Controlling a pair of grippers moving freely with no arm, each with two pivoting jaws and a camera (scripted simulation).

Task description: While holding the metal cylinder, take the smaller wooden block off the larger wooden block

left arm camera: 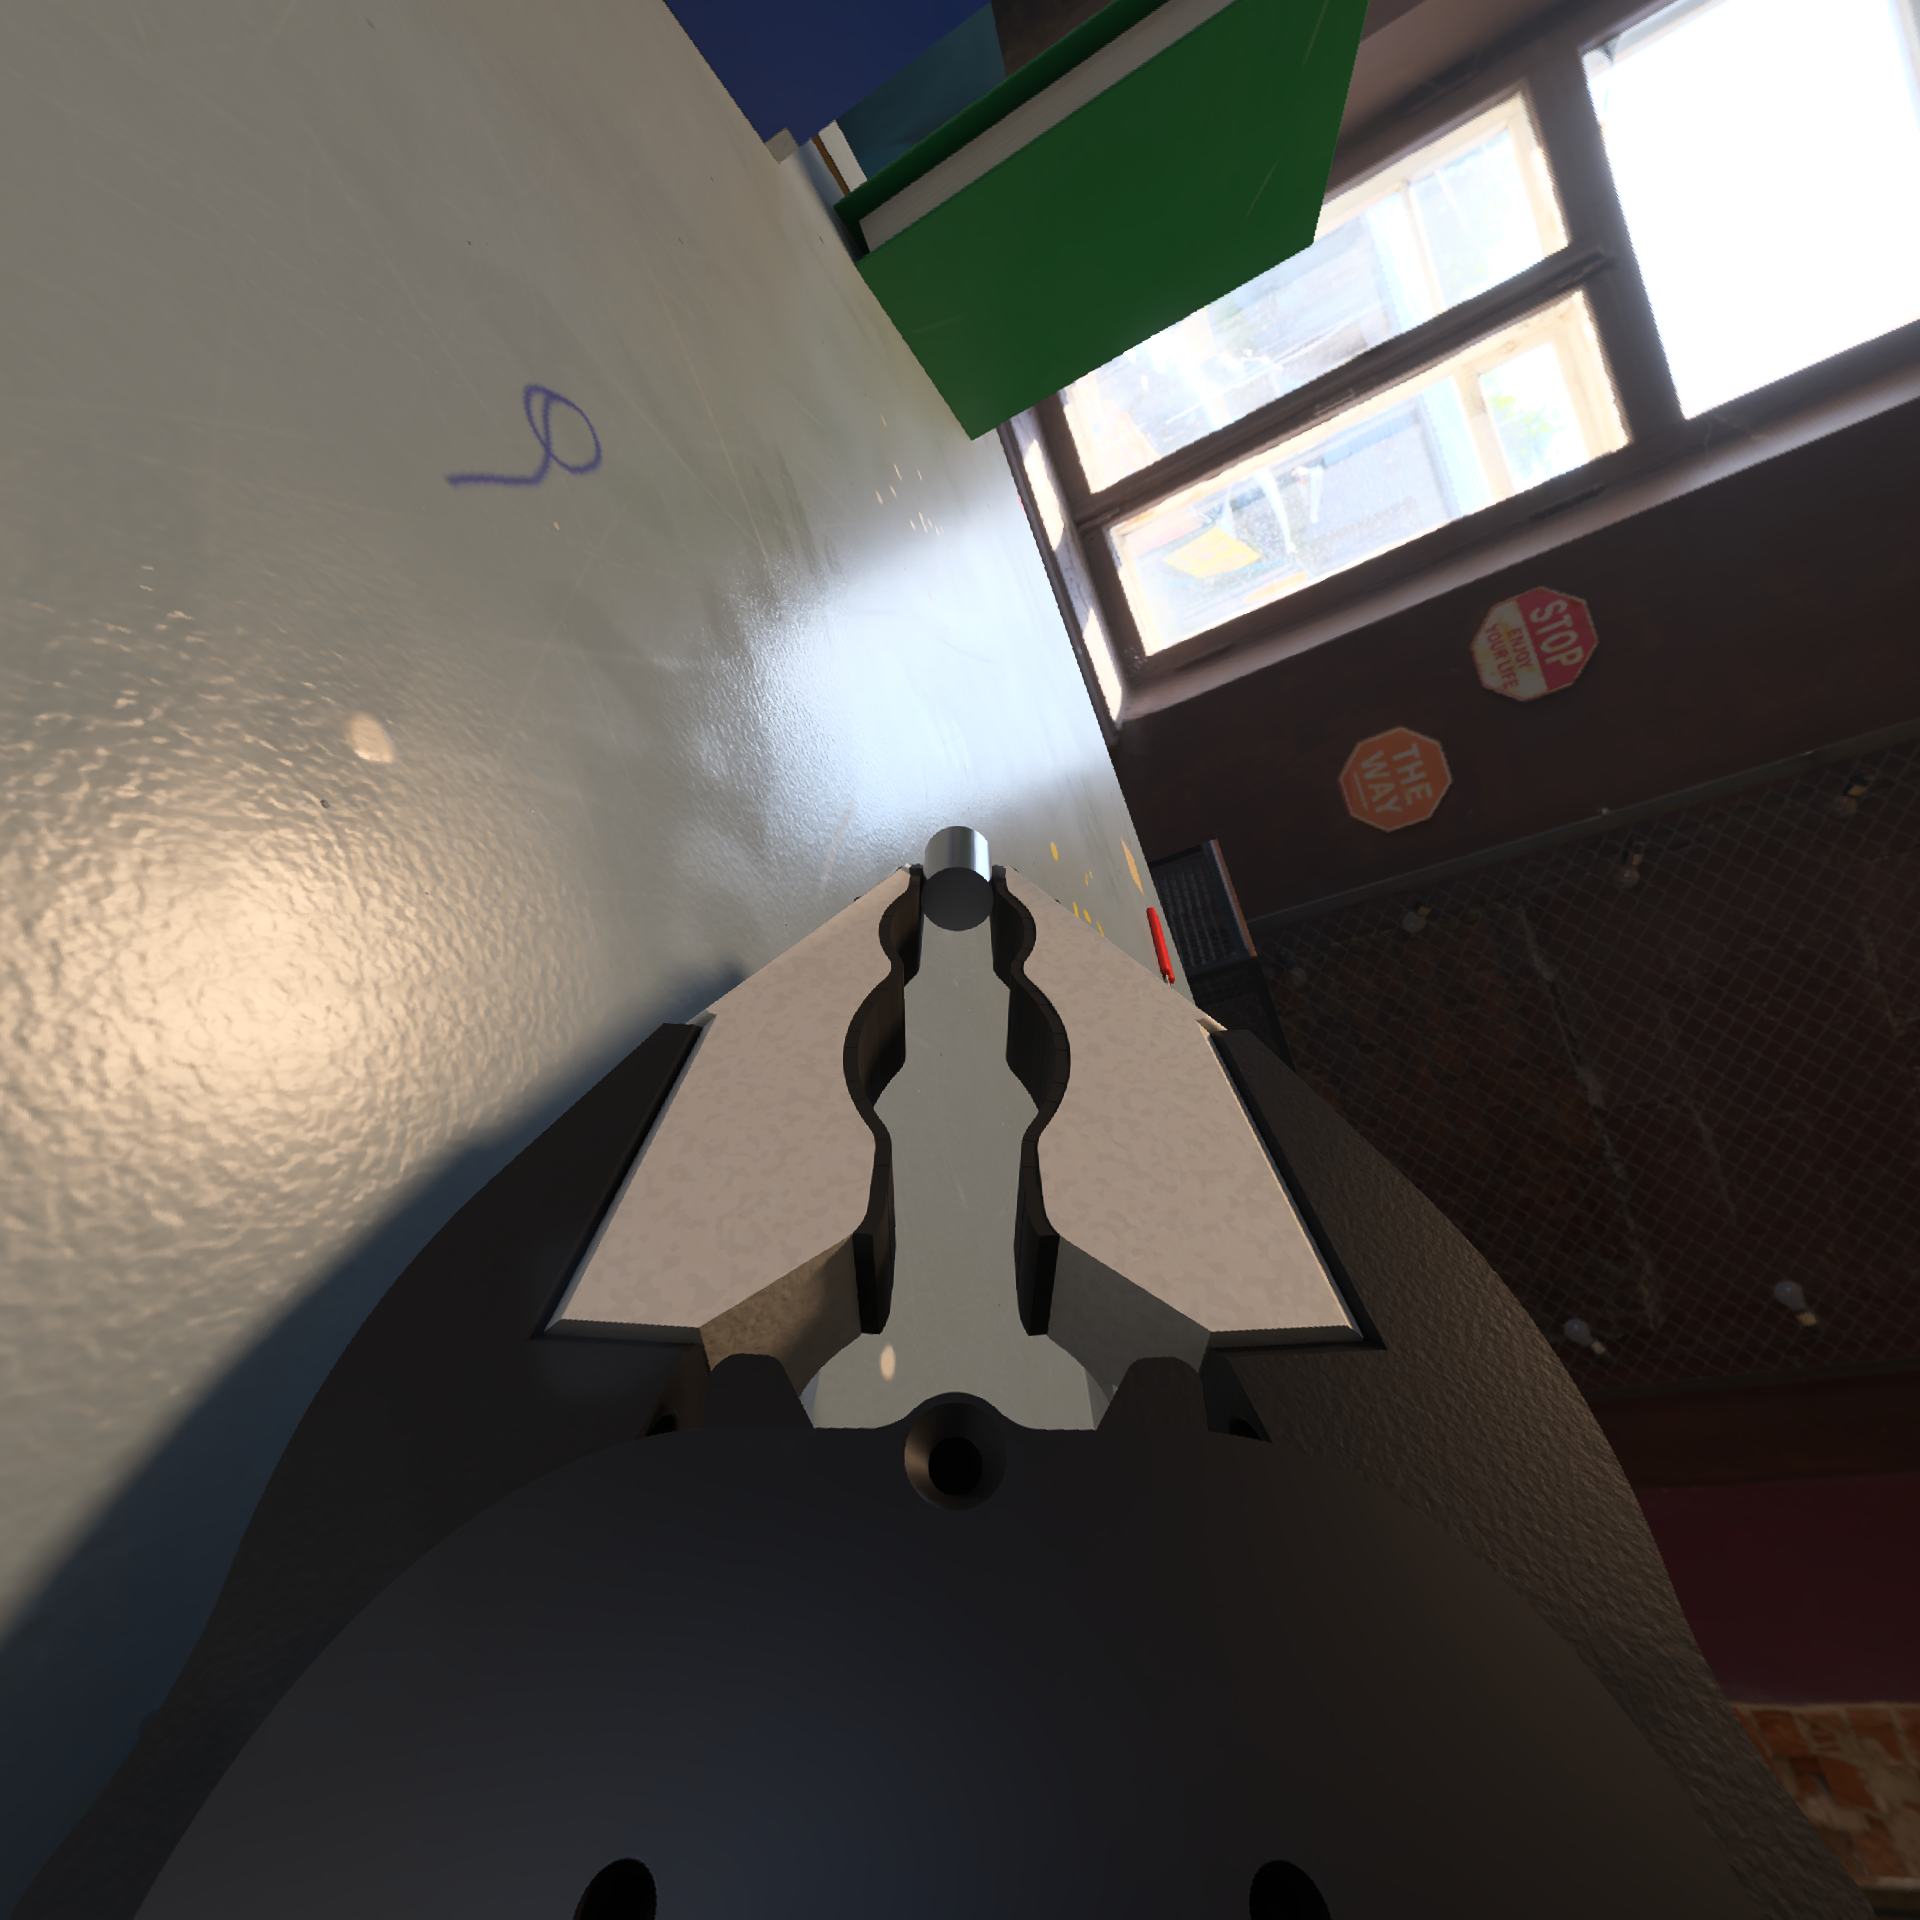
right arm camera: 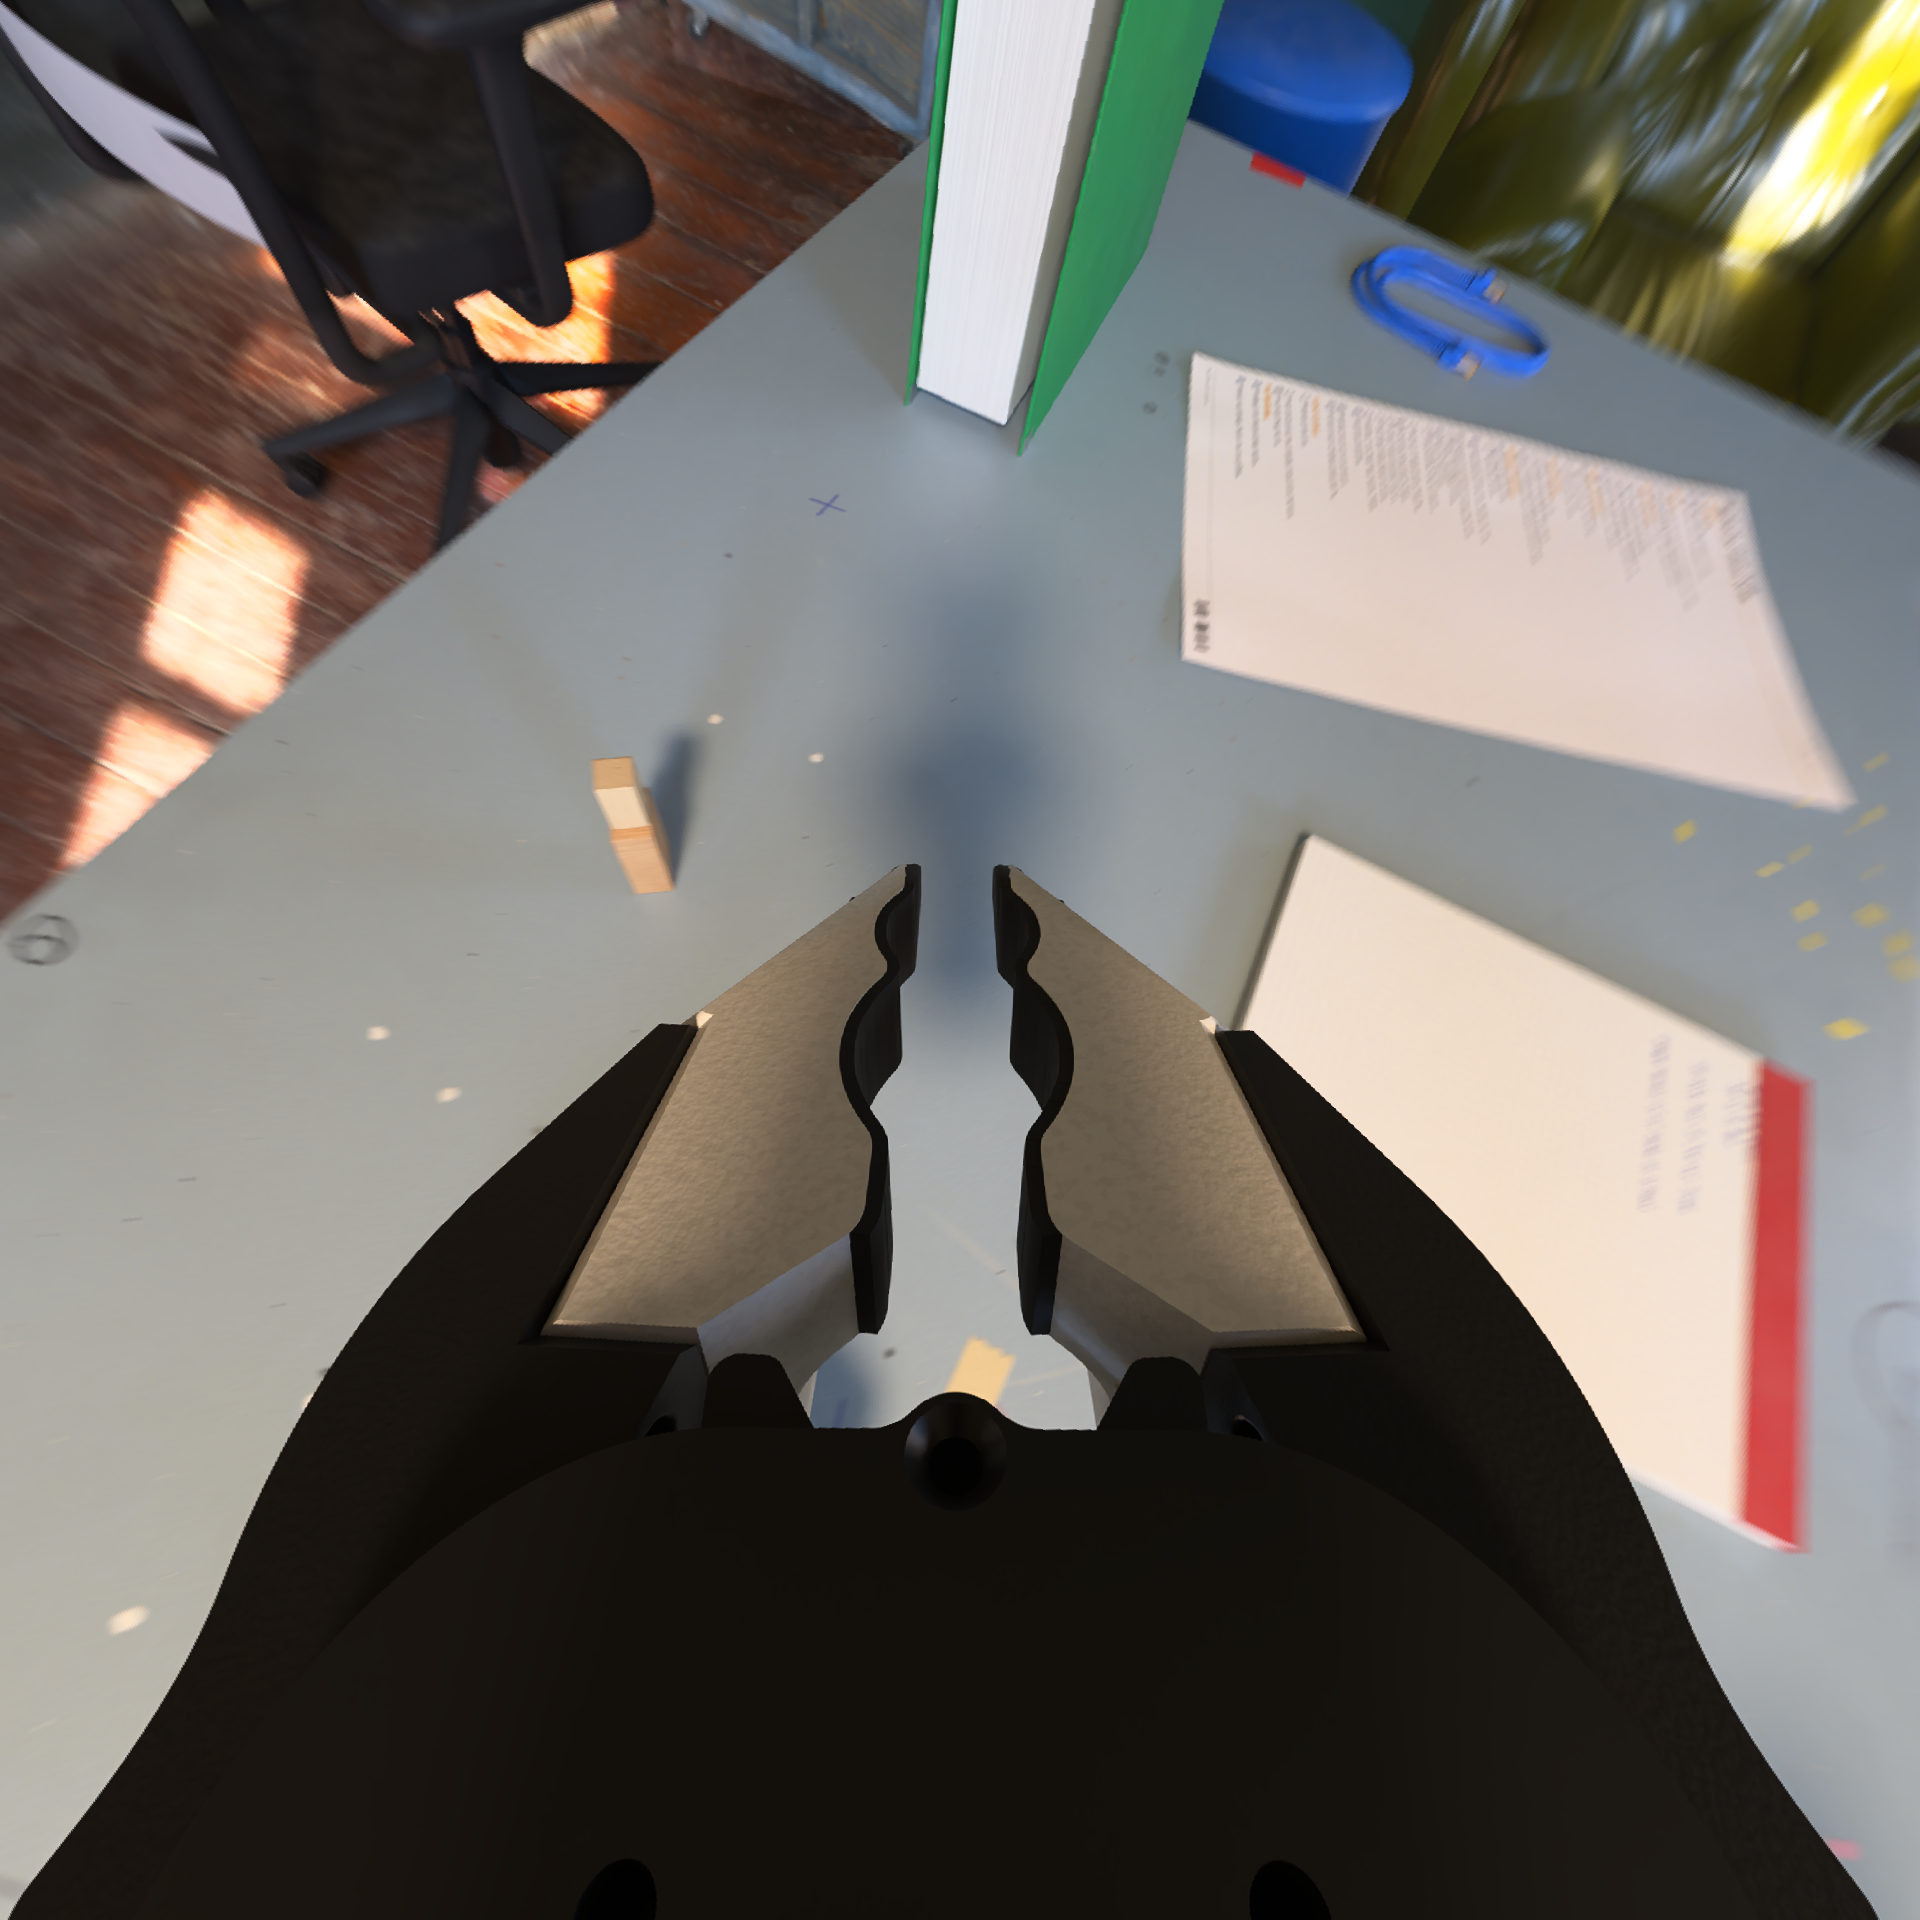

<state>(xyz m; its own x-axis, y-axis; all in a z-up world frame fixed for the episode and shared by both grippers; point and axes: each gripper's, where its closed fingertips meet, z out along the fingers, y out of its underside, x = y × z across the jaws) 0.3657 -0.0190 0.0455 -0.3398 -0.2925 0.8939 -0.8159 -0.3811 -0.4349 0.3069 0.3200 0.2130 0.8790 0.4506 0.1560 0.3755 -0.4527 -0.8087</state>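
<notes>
My left gripper [left arm camera: 956,885] is shut on the short metal cylinder [left arm camera: 956,860], which sits between its fingertips above the pale table [left arm camera: 416,831]. In the right wrist view, the larger tan wooden block [right arm camera: 646,857] lies on the grey table [right arm camera: 520,1091], ahead and to the left of my right gripper [right arm camera: 956,883]. The smaller, paler wooden block [right arm camera: 620,805] rests on it. My right gripper is open and empty, hovering above the table, its jaws a narrow gap apart. The blocks are out of the left wrist view.
A green book [right arm camera: 997,208] stands upright at the far side; it also shows in the left wrist view [left arm camera: 1091,239]. A printed sheet [right arm camera: 1455,561] and a red-edged notepad [right arm camera: 1507,1143] lie to the right, a blue cable [right arm camera: 1449,312] beyond. The table edge and an office chair [right arm camera: 436,208] are to the left.
</notes>
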